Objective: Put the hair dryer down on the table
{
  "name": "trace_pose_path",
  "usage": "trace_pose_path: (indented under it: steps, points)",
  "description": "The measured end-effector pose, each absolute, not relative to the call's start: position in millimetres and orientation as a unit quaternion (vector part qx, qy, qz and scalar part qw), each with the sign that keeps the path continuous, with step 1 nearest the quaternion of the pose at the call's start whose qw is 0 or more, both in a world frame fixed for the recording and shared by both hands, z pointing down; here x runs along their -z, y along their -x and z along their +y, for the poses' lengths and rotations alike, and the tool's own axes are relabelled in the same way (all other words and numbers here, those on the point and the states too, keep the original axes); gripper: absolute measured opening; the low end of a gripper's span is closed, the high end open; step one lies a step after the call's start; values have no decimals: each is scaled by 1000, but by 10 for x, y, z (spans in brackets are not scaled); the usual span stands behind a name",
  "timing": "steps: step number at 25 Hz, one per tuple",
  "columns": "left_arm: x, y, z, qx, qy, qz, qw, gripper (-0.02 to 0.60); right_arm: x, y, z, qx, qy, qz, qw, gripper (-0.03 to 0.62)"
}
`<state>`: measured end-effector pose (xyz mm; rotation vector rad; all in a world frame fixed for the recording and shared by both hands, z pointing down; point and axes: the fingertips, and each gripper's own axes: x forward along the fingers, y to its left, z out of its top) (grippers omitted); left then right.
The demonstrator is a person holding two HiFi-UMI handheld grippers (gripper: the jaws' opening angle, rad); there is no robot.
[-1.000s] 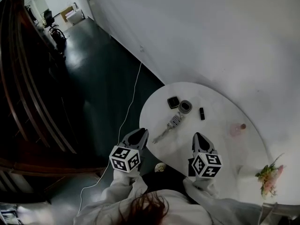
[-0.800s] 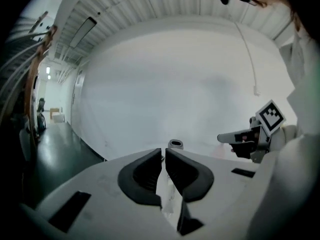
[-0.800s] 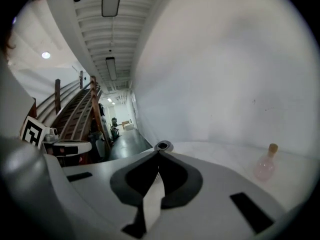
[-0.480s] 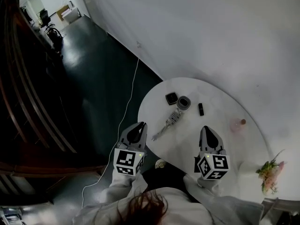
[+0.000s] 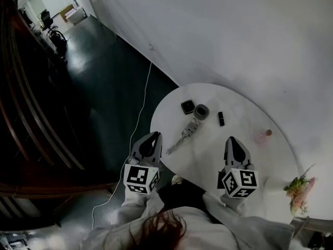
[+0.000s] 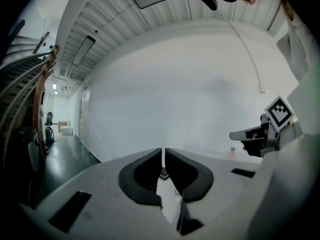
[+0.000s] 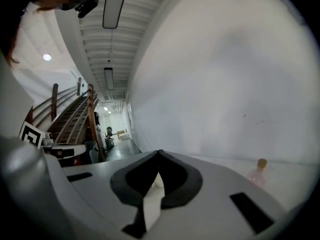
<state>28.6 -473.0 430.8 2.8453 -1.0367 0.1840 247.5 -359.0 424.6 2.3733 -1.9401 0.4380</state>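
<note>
Bottle (image 5: 263, 137) pink, capped, upright on table (image 5: 208, 147); contents unclear.

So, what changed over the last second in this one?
The left gripper closed its jaws the last bit, on nothing. The right gripper, shut and empty, drifted slightly forward and to the right over the table. Nothing was picked up or released. The hair dryer lies on the table as before, and the black case beyond it has not moved.
</note>
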Motion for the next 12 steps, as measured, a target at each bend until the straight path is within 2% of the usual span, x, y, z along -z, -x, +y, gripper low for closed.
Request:
trace_pose_path:
  steps: [12]
  points:
    - [-4096,-443,-4645,-32,-939,-340,40,32,-3987,-2666,-3492,-91,-778,-621,23,48]
